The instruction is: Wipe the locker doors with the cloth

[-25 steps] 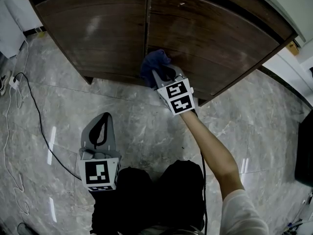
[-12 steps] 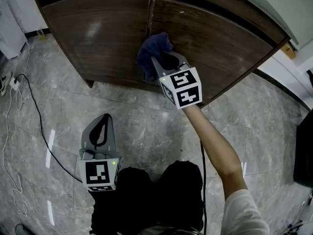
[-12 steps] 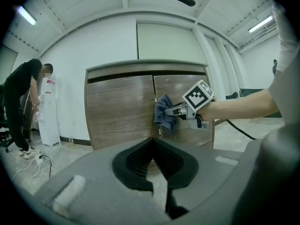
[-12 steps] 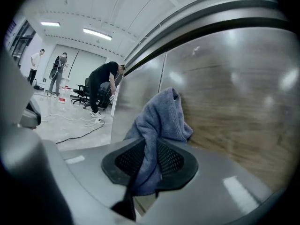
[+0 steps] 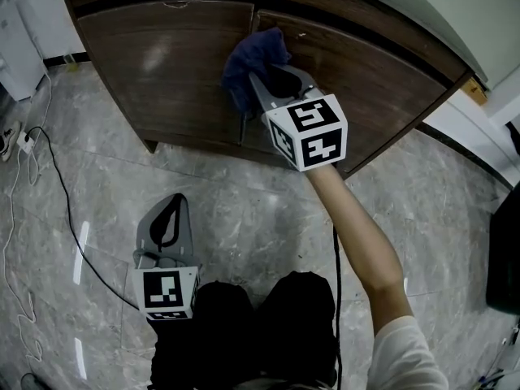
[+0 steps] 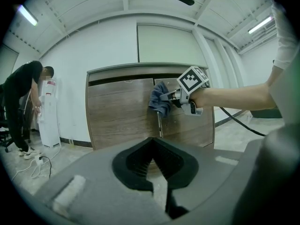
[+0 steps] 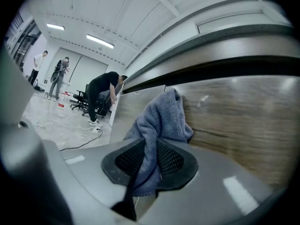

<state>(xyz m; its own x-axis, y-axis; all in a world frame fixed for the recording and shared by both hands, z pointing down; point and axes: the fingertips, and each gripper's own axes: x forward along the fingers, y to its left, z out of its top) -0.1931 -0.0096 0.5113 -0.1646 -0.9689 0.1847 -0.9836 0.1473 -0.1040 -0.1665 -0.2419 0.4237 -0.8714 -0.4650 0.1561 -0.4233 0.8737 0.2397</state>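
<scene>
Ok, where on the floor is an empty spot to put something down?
The bare floor between the locker and the left claw is free, and so is the patch right of the arm. The left edge is crowded with cables; the right claw holds the cloth against the locker.

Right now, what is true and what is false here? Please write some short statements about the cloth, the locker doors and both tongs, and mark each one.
1. The right tongs are shut on the cloth. True.
2. The cloth lies against the locker doors, near the gap between them. True.
3. The left tongs hold a second cloth. False: they are shut and empty, held low and away from the locker.
4. One locker door stands open. False: both doors are closed.
5. The cloth is white. False: it is blue.
</scene>
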